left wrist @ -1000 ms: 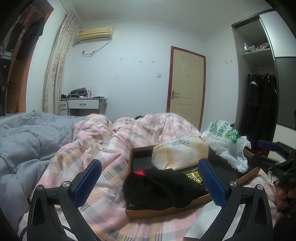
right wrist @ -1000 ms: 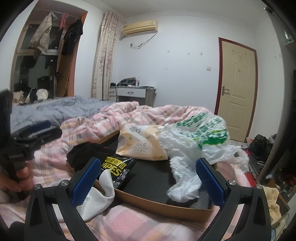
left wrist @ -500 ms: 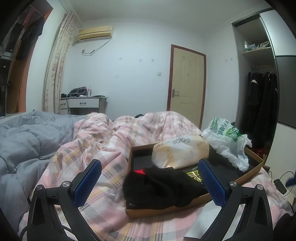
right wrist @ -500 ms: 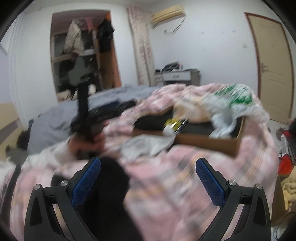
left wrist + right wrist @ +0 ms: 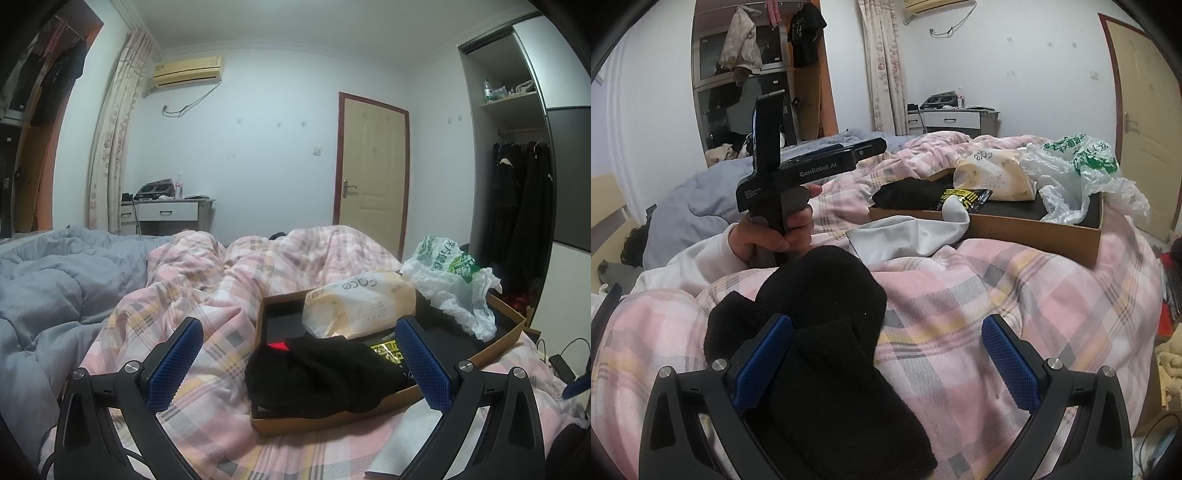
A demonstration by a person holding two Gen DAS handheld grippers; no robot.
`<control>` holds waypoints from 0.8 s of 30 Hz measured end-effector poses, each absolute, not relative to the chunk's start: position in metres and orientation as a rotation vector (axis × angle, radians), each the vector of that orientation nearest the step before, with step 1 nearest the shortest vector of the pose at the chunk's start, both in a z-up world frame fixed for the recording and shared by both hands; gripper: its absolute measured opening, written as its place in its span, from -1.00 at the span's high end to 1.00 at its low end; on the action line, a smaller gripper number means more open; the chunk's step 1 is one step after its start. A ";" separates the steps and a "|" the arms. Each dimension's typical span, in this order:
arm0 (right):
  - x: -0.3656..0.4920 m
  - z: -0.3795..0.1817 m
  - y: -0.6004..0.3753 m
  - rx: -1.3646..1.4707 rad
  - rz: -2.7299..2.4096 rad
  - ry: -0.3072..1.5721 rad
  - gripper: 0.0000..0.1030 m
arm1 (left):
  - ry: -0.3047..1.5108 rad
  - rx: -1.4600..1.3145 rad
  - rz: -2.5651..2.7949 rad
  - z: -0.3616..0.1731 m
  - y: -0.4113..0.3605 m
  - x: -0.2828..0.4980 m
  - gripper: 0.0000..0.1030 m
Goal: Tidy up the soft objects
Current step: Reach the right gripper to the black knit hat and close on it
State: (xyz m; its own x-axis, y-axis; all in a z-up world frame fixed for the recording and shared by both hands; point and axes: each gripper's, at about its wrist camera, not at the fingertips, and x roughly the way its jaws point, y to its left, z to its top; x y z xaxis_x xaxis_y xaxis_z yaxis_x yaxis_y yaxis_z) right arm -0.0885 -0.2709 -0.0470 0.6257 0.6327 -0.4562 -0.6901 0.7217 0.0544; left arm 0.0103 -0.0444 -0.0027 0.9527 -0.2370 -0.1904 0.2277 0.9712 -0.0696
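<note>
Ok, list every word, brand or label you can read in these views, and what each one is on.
"GenRobot.AI": side of the left gripper body, seen from the right wrist.
Small white print near its handle: too small to read.
"ace", seen upside down: tissue pack in the cardboard box.
Yellow lettering on the black packet: partly covered, unreadable.
Green print on the plastic bag: not legible.
</note>
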 end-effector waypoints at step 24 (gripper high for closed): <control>-0.110 -0.056 -0.267 -0.142 0.929 0.502 -0.26 | 0.228 -0.052 -0.237 -0.002 -0.044 0.013 -1.00</control>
